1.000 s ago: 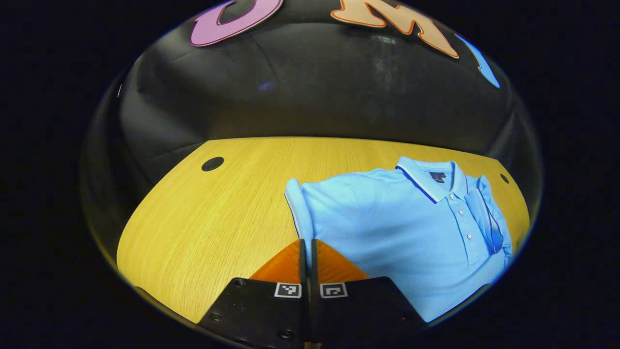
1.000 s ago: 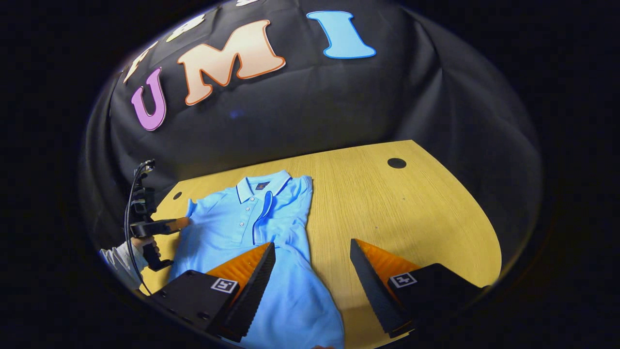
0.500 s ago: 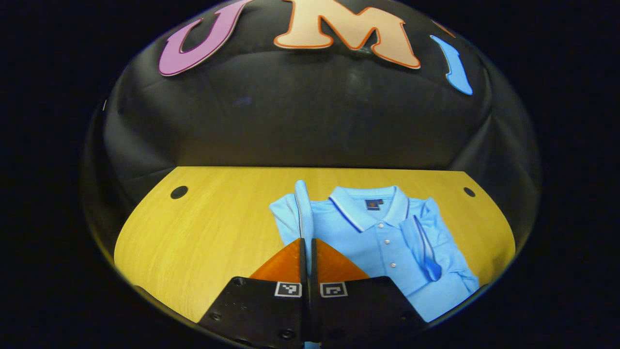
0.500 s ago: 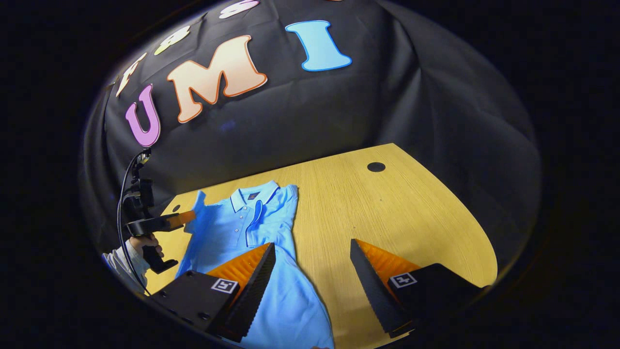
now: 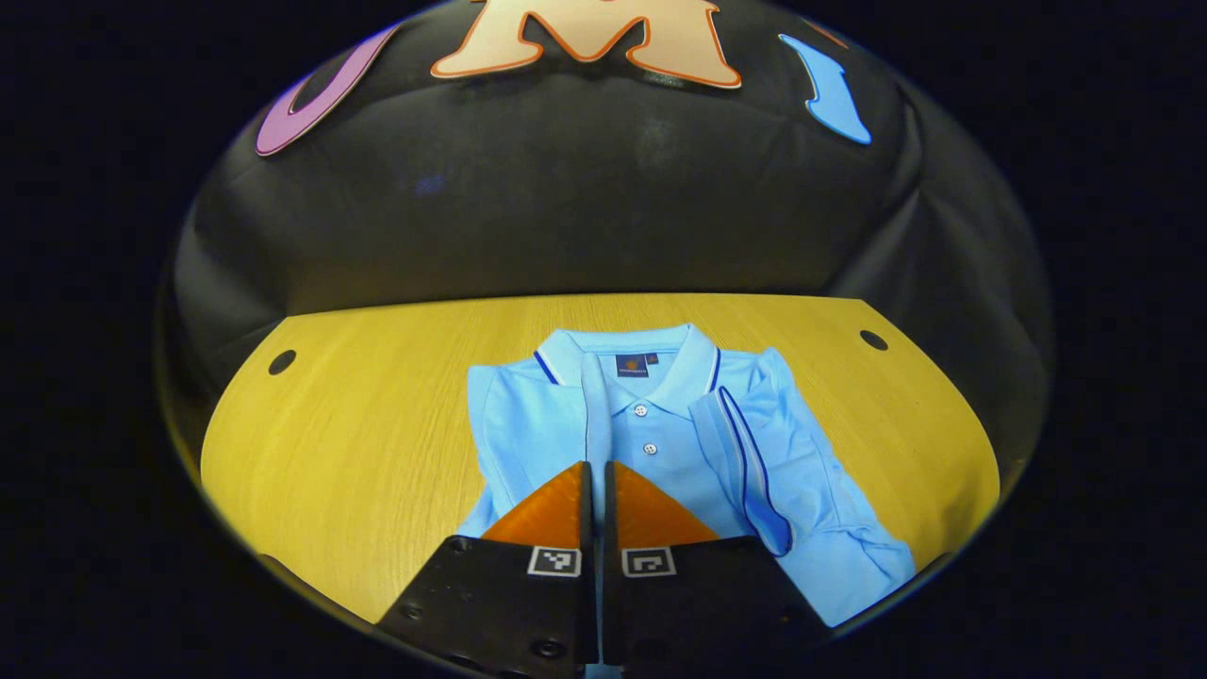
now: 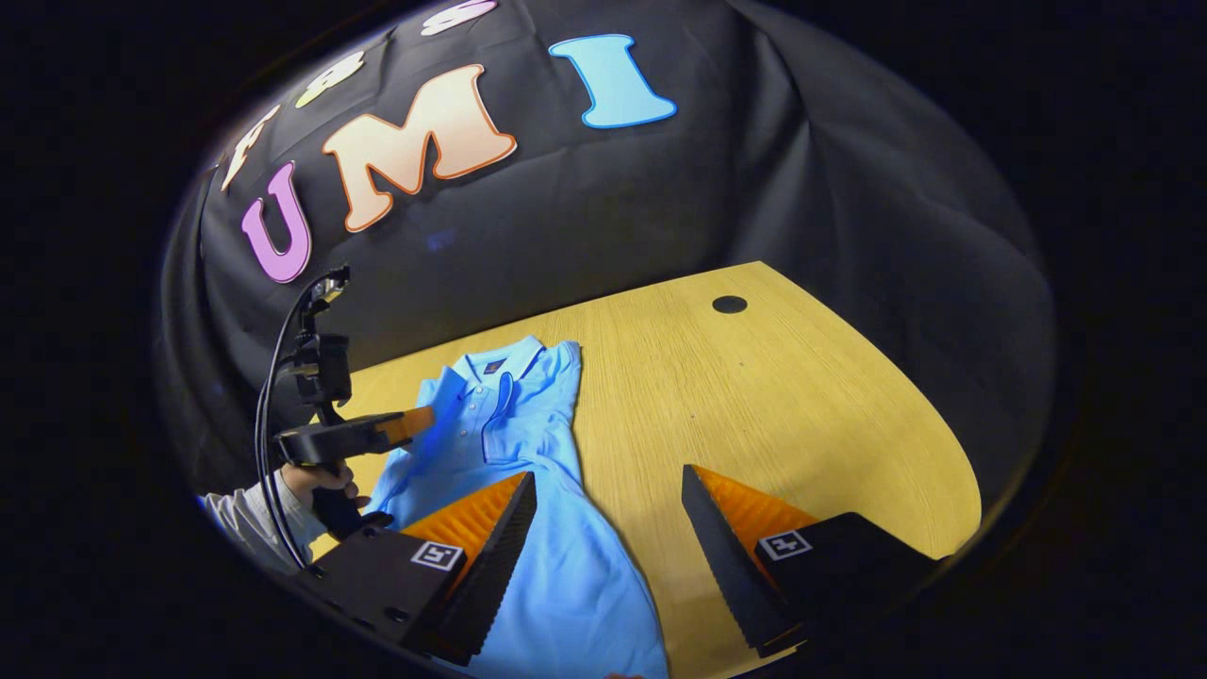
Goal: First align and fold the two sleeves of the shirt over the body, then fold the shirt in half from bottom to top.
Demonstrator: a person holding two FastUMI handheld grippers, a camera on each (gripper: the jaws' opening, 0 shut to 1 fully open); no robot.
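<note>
wooden table (image 6: pixel 801 377) bare beside shirt (image 5: pixel 660 443); left gripper (image 5: pixel 596 471) pinches sleeve (image 5: pixel 594 415), right gripper (image 6: pixel 608 509) agape.

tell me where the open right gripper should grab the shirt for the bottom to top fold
Probably the hem. The shirt lies flat on the table, collar far, body running down between the right gripper's open jaws, hem out of frame. Come in low from the near edge on its own side. The left gripper is shut on the other sleeve.
</note>
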